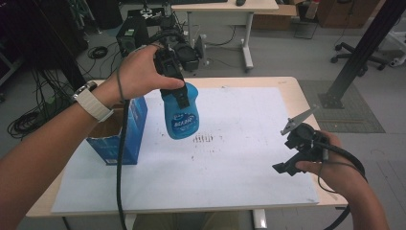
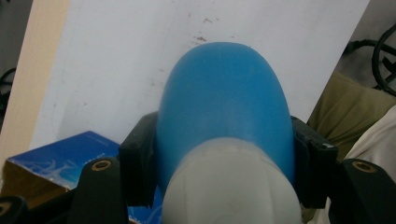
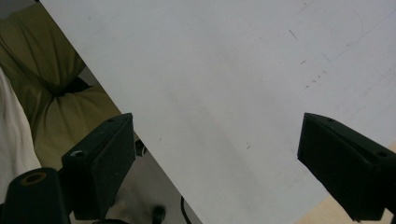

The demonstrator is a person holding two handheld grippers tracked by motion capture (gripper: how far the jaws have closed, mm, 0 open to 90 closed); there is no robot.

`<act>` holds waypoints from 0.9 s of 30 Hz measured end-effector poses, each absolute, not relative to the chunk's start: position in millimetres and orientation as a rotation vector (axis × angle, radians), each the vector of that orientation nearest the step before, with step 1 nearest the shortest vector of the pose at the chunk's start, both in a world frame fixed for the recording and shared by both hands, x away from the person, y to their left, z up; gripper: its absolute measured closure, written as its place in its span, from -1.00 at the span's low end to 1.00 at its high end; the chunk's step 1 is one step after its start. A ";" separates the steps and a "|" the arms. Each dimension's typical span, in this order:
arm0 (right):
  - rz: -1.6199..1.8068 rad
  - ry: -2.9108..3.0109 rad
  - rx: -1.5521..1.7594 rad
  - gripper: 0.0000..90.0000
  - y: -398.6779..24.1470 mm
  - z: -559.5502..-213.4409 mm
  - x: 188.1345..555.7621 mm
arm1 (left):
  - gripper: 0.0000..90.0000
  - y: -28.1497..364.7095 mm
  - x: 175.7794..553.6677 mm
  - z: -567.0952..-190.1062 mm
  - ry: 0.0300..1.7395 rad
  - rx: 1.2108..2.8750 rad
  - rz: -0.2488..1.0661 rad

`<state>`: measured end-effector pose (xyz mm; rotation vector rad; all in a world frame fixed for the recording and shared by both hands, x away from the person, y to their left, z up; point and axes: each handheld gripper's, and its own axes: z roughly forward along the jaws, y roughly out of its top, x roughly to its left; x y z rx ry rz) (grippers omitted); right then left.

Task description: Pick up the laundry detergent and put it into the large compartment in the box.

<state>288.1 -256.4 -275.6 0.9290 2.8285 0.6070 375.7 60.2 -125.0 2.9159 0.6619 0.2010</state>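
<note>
Bottle (image 1: 181,114), blue, hanging neck-up with its long axis near vertical between the fingers of your left gripper (image 1: 174,91), pinched at the shoulder above the bench (image 1: 287,84) beside the blue box (image 1: 125,134); right gripper (image 1: 292,160) spread, idle, well apart.

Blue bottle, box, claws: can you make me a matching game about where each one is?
Things:
1. blue bottle
2. blue box
3. right claw
4. white sheet

Places or states:
A. open, with nothing in it
B. standing at the sheet's left edge
C. gripped in the left claw, off the table
D. spread flat over the tabletop

Pairs: 1-C, 2-B, 3-A, 4-D
</note>
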 end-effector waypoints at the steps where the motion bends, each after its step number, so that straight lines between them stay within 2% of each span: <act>1: 0.611 2.829 0.919 -0.74 -256.2 -275.2 288.6 | -0.17 61.8 375.3 -121.6 0.678 2.913 0.214; 27: 0.620 2.825 0.871 -0.74 -252.1 -268.0 290.6 | -0.17 87.8 380.8 -91.9 1.055 2.795 0.247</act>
